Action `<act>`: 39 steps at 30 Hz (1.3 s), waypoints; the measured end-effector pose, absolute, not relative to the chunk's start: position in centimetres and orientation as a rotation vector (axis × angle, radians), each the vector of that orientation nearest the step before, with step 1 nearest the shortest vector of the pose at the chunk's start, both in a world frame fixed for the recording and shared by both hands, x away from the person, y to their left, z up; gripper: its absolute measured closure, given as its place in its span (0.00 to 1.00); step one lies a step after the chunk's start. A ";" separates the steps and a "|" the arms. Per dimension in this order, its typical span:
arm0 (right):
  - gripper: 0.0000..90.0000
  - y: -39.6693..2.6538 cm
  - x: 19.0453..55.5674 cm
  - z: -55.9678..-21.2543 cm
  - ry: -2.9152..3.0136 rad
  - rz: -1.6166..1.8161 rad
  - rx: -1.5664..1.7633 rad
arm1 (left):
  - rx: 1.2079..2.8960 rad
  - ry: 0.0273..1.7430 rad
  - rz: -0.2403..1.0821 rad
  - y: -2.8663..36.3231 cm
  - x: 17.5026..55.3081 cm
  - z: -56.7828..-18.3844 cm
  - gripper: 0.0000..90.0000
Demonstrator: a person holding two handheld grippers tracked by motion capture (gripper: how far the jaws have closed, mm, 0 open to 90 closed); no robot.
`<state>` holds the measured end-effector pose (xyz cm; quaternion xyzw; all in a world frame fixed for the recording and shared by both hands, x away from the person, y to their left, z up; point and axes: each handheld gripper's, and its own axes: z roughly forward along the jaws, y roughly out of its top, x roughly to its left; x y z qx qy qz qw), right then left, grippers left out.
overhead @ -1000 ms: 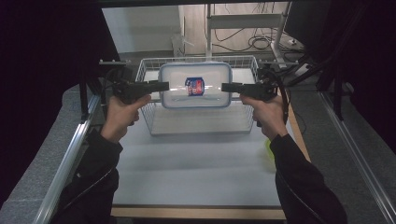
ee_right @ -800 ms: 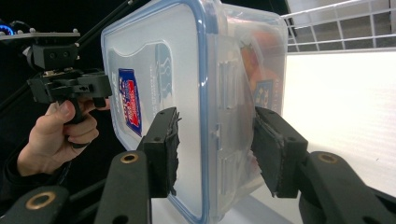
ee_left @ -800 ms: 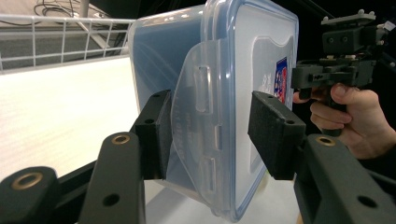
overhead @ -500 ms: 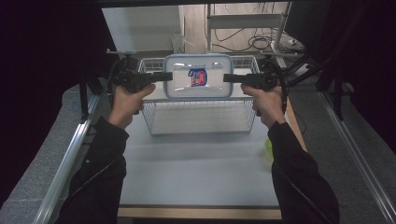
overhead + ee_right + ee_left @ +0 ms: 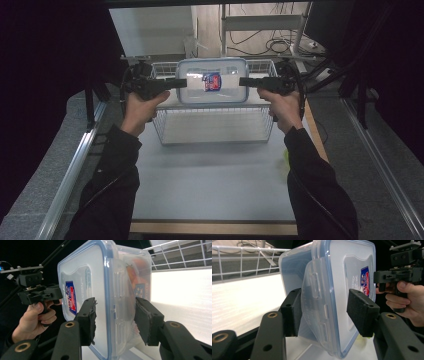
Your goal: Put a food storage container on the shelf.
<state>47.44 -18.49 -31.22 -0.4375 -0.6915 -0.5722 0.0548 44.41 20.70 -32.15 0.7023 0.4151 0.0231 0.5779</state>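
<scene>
The clear plastic box (image 5: 212,81) has a lid rimmed in pale blue, and on the lid sits a label (image 5: 211,81) printed in red, blue and white. The white wire basket (image 5: 215,122) shows a plain grid of thin bars. Beneath it the bench (image 5: 210,175) is pale grey with a light wooden front edge. Both black grippers, left (image 5: 181,82) and right (image 5: 245,81), have matt black fingers (image 5: 362,311) with brass-coloured screw holes. The person's sleeves (image 5: 110,190) are black.

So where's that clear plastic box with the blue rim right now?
In the high view the plastic box sits centre, held up over the wire basket, gripped at its ends by the left gripper and right gripper.
</scene>
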 end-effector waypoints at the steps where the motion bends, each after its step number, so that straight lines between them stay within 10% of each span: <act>1: 0.57 -18.5 47.4 -31.2 -2.100 -1.737 -1.329 | 1.643 0.971 0.054 20.7 44.4 -32.2 0.51; 33: 0.44 -18.5 45.0 -30.6 -2.467 -1.883 -1.325 | 1.684 0.919 0.323 20.8 41.7 -32.9 0.30; 39: 0.58 -17.0 42.0 -31.8 -2.746 -1.763 -1.219 | 1.782 0.890 0.382 20.2 39.5 -34.1 0.62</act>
